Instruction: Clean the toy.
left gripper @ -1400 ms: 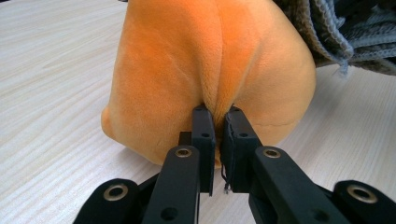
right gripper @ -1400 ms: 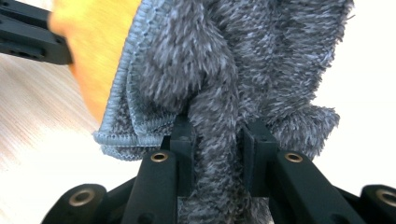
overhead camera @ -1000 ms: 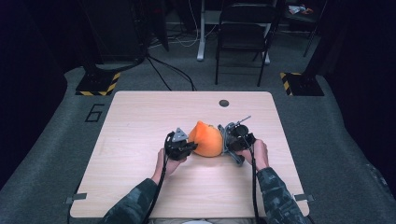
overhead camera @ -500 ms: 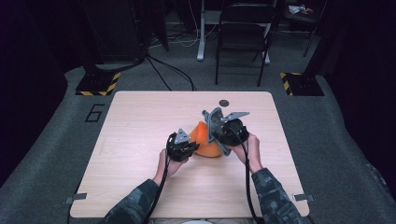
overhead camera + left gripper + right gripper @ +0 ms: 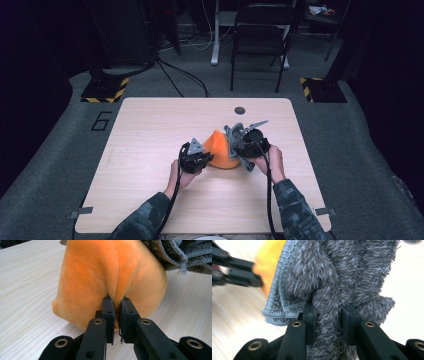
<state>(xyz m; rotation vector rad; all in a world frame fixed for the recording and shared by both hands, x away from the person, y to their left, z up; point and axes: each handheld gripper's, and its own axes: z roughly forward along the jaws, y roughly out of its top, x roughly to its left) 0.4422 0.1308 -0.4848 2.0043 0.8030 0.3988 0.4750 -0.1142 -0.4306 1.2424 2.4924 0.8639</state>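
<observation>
**Inspector:** Report the grip on each side.

**Assistant:** The left gripper is clamped on a pinched fold of the orange plush toy; the seam puckers between its jaws. The right gripper is closed on a thick bunch of the grey fleece cloth, with pile bulging around both jaws.

**Inspector:** Location of the items?

**Assistant:** In the high view the orange plush toy sits near the centre of the table, slightly toward three o'clock. The left gripper is at its nine o'clock side, the right gripper at its three o'clock side, and the grey fleece cloth lies against the toy's three o'clock flank, touching it.

**Inspector:** Step in hand, in your judgement?

**Assistant:** Most likely parting cloth from toy, the left anchoring and the right peeling.

**Inspector:** Recommendations?

**Assistant:** Keep the left grip low and steady so the toy does not tip. Draw the cloth up and toward three o'clock, smoothly, since fleece clings to plush. The right grip holds a bunch, not an edge, so watch for slack folds dragging the toy. The toy's pinch is shallow and may slip under a hard pull.
</observation>
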